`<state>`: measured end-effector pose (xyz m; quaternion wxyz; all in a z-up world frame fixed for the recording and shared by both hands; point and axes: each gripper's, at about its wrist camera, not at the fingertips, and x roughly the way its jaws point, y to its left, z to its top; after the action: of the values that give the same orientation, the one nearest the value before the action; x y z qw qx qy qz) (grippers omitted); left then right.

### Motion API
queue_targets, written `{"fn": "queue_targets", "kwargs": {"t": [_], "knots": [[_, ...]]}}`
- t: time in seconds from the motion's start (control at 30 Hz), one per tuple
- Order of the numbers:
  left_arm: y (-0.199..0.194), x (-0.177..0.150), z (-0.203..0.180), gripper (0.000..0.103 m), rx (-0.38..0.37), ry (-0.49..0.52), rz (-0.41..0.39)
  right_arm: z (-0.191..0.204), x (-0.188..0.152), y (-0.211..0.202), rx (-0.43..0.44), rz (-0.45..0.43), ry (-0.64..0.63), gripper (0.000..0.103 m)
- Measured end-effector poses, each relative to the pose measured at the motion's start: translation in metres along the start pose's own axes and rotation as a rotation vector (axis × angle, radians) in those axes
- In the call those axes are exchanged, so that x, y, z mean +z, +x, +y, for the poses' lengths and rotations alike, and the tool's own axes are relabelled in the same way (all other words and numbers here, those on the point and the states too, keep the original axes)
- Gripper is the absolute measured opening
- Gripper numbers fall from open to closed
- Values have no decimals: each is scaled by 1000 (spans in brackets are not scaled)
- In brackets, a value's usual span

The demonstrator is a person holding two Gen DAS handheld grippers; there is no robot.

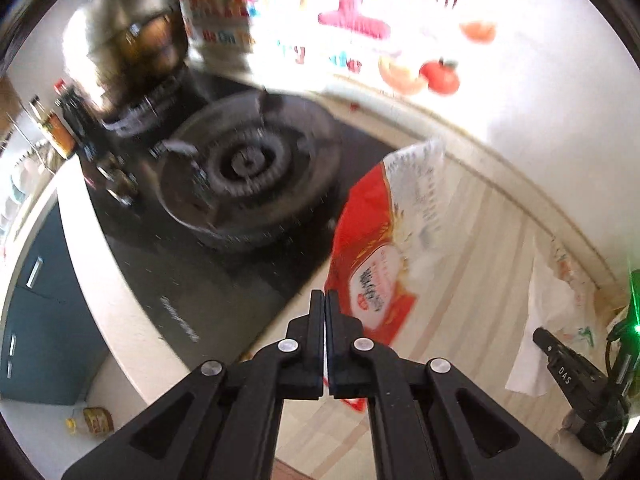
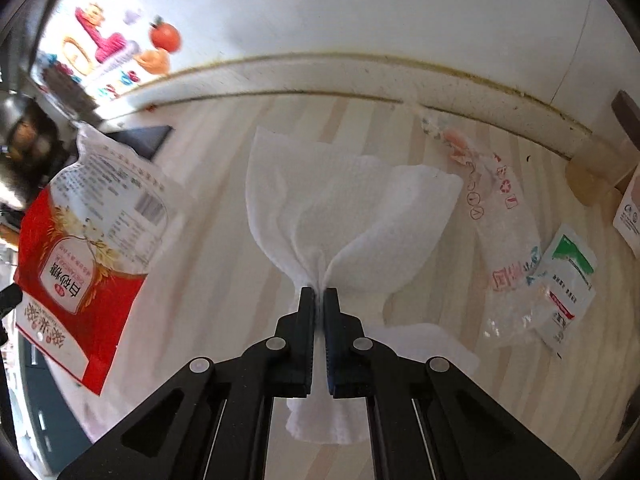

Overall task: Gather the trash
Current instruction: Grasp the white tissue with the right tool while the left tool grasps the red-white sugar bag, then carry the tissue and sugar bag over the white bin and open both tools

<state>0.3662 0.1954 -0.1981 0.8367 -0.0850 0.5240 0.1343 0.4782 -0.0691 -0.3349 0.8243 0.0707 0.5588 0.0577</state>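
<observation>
My left gripper (image 1: 324, 296) is shut on a red and white sugar bag (image 1: 384, 248) and holds it above the wooden counter (image 1: 480, 240), beside the stove. The bag also shows at the left of the right wrist view (image 2: 88, 240). My right gripper (image 2: 319, 294) is shut on a white paper towel (image 2: 340, 208), which is bunched between the jaws and fans out ahead. The towel and the right gripper (image 1: 560, 356) also show at the right of the left wrist view. A clear printed plastic wrapper (image 2: 500, 216) and a small green and white sachet (image 2: 564, 284) lie on the counter to the right.
A black gas stove with a round burner (image 1: 244, 168) sits left of the counter, with a steel pot (image 1: 128, 36) behind it. A white wall (image 2: 360, 12) with fruit stickers runs along the back. Blue cabinets (image 1: 44, 300) stand below at left. A white packet (image 2: 630, 216) stands at far right.
</observation>
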Motion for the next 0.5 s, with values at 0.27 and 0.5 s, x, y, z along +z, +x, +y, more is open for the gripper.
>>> {"fn": "queue_targets", "kwargs": {"t": [0.27, 0.5], "knots": [[-41, 7, 60, 0, -6, -43, -100, 55, -15, -58, 131, -42, -86, 4], [-81, -11, 129, 0, 22, -121, -158, 140, -51, -85, 270, -13, -226, 4]]}}
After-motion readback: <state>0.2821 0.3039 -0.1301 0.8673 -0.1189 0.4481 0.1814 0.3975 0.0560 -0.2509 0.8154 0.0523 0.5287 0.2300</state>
